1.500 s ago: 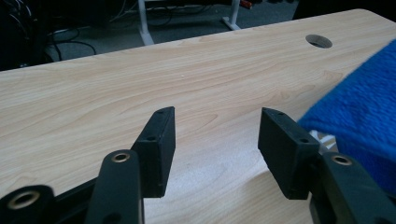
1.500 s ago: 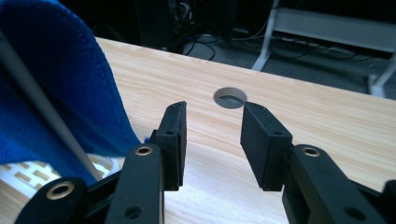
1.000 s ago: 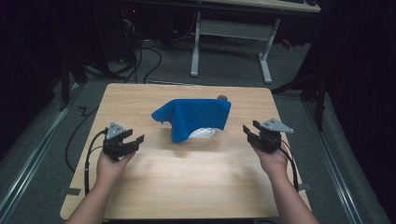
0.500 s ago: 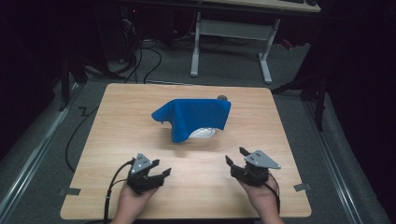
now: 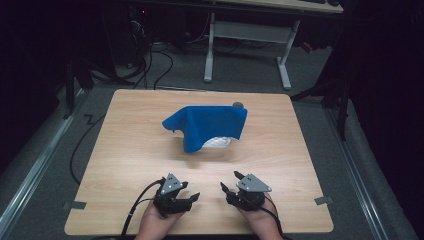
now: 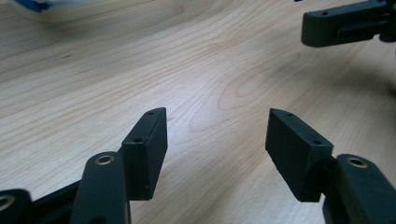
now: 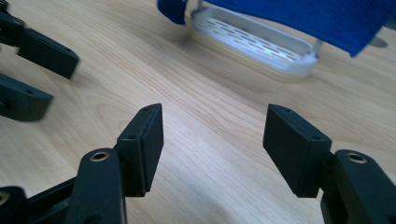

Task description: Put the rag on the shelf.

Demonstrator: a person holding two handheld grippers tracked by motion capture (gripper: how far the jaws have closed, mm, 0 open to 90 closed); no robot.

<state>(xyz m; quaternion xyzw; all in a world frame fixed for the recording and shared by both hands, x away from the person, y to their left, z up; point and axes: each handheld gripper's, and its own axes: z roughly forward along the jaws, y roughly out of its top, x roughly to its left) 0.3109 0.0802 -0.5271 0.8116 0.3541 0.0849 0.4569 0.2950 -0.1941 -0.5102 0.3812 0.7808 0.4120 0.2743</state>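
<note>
Both grippers sit low at the near edge of the wooden table [image 5: 125,145], jaws spread wide and holding nothing: left gripper [image 5: 192,198] and right gripper [image 5: 229,181] close together, tips angled toward each other. Beyond them, mid-table, a blue cloth [image 5: 212,123] drapes over a white slotted tray [image 7: 261,39].

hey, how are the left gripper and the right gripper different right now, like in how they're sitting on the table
The left gripper sits left of centre with its jaws aimed to the right, while the right gripper sits right of centre, jaws aimed up and left toward the blue cloth. The right gripper's grey plate looks flatter; the left gripper's looks more tilted. Both are open, empty and near the front edge of the table.
</note>
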